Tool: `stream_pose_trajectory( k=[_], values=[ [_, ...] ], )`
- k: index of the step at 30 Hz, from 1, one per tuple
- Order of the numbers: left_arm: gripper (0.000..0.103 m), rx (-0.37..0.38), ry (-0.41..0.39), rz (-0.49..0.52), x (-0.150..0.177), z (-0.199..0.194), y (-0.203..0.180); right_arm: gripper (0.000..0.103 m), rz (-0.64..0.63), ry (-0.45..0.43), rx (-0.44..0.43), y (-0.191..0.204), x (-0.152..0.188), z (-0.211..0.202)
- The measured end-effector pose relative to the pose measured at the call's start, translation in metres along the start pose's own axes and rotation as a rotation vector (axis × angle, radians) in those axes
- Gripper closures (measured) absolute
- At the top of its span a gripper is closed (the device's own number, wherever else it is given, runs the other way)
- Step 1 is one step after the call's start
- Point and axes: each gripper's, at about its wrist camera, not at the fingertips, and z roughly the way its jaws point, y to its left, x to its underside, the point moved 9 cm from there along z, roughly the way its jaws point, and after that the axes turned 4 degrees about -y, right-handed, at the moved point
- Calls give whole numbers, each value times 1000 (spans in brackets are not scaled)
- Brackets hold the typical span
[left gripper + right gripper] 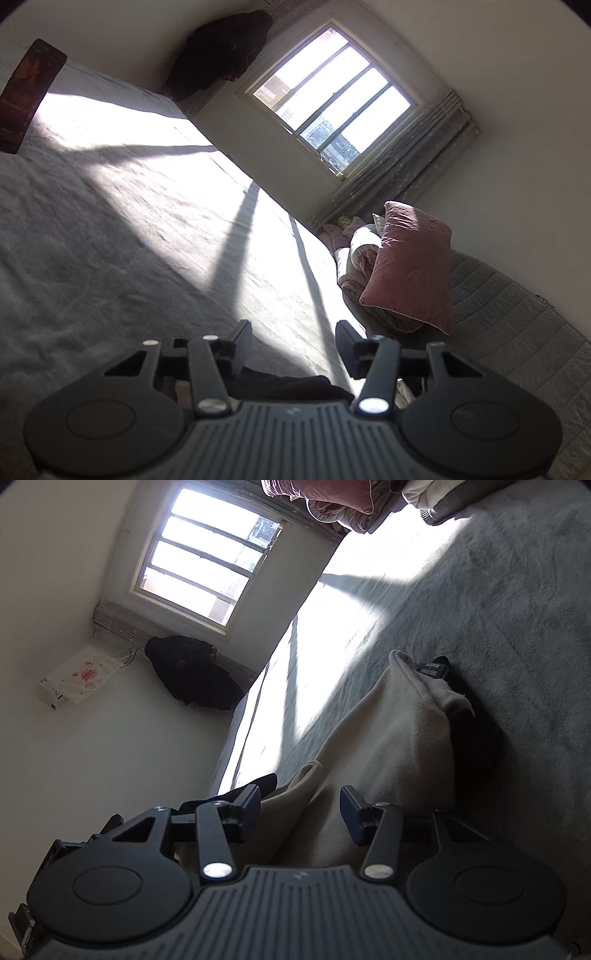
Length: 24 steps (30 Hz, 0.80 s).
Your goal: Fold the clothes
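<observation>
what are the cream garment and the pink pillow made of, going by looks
Cream garment: looks like soft fleece or brushed knit, matte and fuzzy, with thick rounded folds. Pink pillow: looks like smooth woven cloth with a slight sheen where the sun hits, fine creases and light piping along its edge.

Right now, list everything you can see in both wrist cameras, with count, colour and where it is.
Grey textured bedspread: one, grey, covers the bed, sunlit strips across it.
Cream fleece garment: one, cream with black lining, lying on the bedspread in front of the right gripper.
Pink pillow: one, dusty pink, at the head of the bed on bunched pink bedding.
Barred window: one, pale frame, wall beyond the bed.
Dark hanging clothes: one bundle, black, beside the window.
Dark poster: one, dark red, at the far edge of the bed.
White patterned bag: one, white with pink print, on the wall.
Left gripper: one, black, fingers apart over the bedspread.
Right gripper: one, black, fingers apart, garment between them.
</observation>
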Motion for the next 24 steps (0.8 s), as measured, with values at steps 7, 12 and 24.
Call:
stream_pose_trajectory(
  k=[7,12,24],
  values=[
    [65,50,147,20,39,30,21,24,83,94,-13,14,-1,12],
    [65,163,176,72,64,23,11,18,205,187,-7,11,-5,27],
    [64,300,244,268,90,10,-1,27,46,250,157,29,6,41]
  ],
)
